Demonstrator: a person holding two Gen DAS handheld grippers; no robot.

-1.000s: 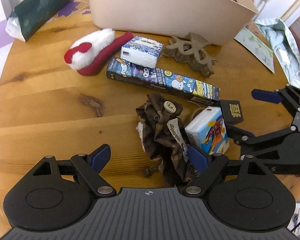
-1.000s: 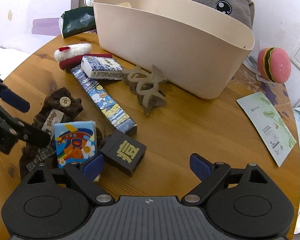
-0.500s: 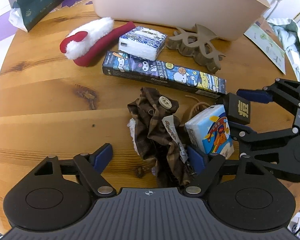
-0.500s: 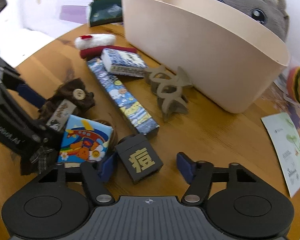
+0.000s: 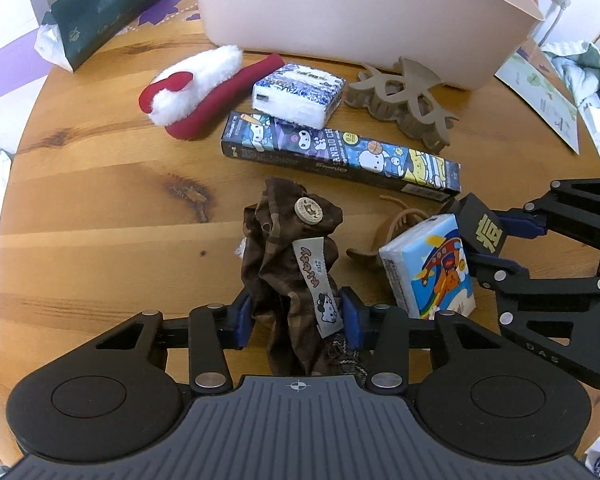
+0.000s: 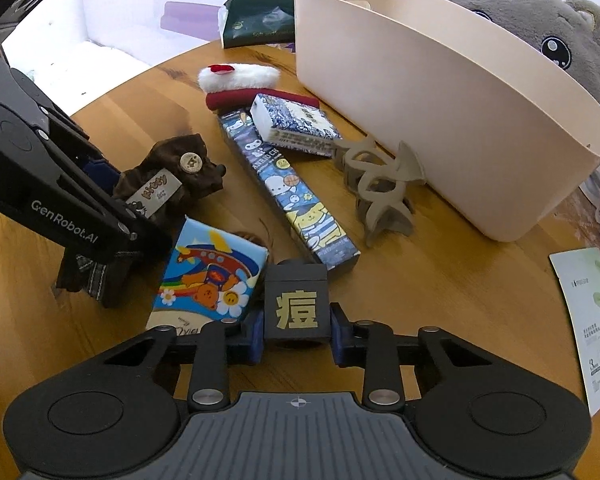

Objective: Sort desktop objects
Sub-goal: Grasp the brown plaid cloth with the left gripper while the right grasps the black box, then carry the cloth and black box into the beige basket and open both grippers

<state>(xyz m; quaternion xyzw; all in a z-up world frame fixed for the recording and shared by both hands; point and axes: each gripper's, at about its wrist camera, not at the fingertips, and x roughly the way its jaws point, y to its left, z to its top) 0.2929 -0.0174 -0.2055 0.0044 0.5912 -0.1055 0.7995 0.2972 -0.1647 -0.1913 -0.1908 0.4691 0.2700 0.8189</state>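
Observation:
A crumpled brown plaid cloth piece (image 5: 288, 248) with a wooden button and a cartoon tag lies on the round wooden table (image 5: 100, 208). My left gripper (image 5: 296, 316) is closing, and its blue pads press the near end of the cloth from both sides. A small black box (image 6: 296, 304) with a gold character sits between the pads of my right gripper (image 6: 296, 336), whose jaws are closing and touch both its sides. In the left wrist view that black box (image 5: 480, 228) and the right gripper (image 5: 496, 240) show at the right. A colourful tissue pack (image 6: 212, 276) leans between the two grippers.
A large beige bin (image 6: 440, 112) stands at the back. In front of it lie a long cartoon box (image 5: 340, 156), a blue-white tissue pack (image 5: 300, 92), a red and white plush (image 5: 196, 88) and a beige hair claw (image 5: 404, 96). A leaflet (image 6: 588, 320) lies right.
Both grippers have gone from wide open to closed in: the left onto the brown cloth, the right onto the black box. The right gripper also rolled, squaring up to the box.

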